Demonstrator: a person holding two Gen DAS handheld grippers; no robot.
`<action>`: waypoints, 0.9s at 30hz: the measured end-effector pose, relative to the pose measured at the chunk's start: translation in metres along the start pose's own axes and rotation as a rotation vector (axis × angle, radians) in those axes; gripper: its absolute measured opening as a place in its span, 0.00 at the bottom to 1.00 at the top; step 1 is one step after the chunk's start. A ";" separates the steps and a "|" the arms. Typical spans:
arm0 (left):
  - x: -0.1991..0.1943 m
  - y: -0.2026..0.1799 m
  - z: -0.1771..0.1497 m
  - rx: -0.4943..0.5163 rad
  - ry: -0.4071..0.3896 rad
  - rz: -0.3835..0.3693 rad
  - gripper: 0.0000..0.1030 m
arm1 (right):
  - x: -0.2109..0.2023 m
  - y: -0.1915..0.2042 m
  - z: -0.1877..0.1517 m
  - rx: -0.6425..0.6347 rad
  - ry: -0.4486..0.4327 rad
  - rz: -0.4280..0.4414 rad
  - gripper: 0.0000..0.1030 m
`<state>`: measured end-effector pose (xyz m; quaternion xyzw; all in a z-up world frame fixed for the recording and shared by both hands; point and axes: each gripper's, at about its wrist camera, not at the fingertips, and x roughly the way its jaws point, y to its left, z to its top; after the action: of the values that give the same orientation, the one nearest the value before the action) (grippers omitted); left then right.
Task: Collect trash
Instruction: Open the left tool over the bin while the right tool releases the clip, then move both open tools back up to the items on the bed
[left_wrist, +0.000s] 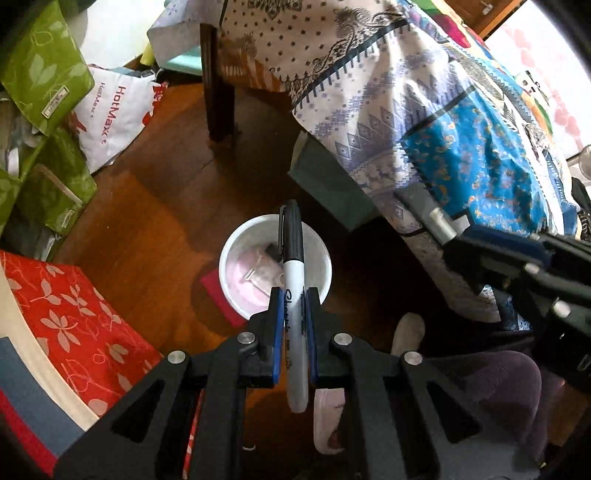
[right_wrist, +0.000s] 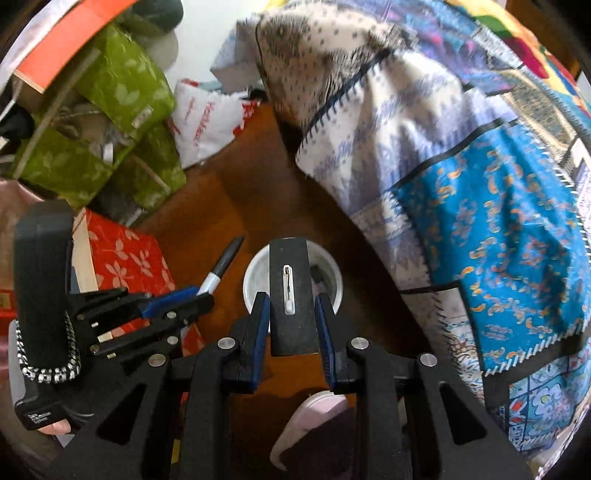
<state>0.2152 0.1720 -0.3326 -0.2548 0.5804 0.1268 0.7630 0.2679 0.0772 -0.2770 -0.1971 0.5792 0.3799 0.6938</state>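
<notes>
A white round bin (left_wrist: 275, 264) stands on the wooden floor with pink and clear scraps inside; it also shows in the right wrist view (right_wrist: 256, 275). My left gripper (left_wrist: 292, 306) is shut on a black and grey Sharpie marker (left_wrist: 294, 295), held directly above the bin. The marker (right_wrist: 221, 267) and left gripper (right_wrist: 181, 297) show at the left of the right wrist view. My right gripper (right_wrist: 291, 308) holds a flat black card with a white pin on it (right_wrist: 290, 295) between its fingers, above the bin.
A patchwork blanket (left_wrist: 424, 110) drapes over furniture at the right. Green floral boxes (left_wrist: 40, 66), a red floral box (left_wrist: 74, 325) and a white HotMax bag (left_wrist: 114, 114) crowd the left. A dark chair leg (left_wrist: 218, 85) stands behind. Pink slippers (right_wrist: 314, 424) are below.
</notes>
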 end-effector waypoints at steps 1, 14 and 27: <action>0.002 0.000 0.003 -0.004 0.003 -0.012 0.09 | 0.004 -0.001 0.002 0.003 0.014 0.023 0.23; -0.022 0.006 0.015 -0.003 -0.047 0.033 0.26 | 0.004 -0.009 0.005 0.022 0.038 0.026 0.30; -0.107 -0.040 0.002 0.078 -0.228 0.005 0.26 | -0.085 -0.024 -0.019 0.038 -0.165 -0.014 0.30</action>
<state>0.2050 0.1504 -0.2205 -0.2076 0.4950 0.1343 0.8330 0.2703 0.0229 -0.2046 -0.1559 0.5259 0.3790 0.7453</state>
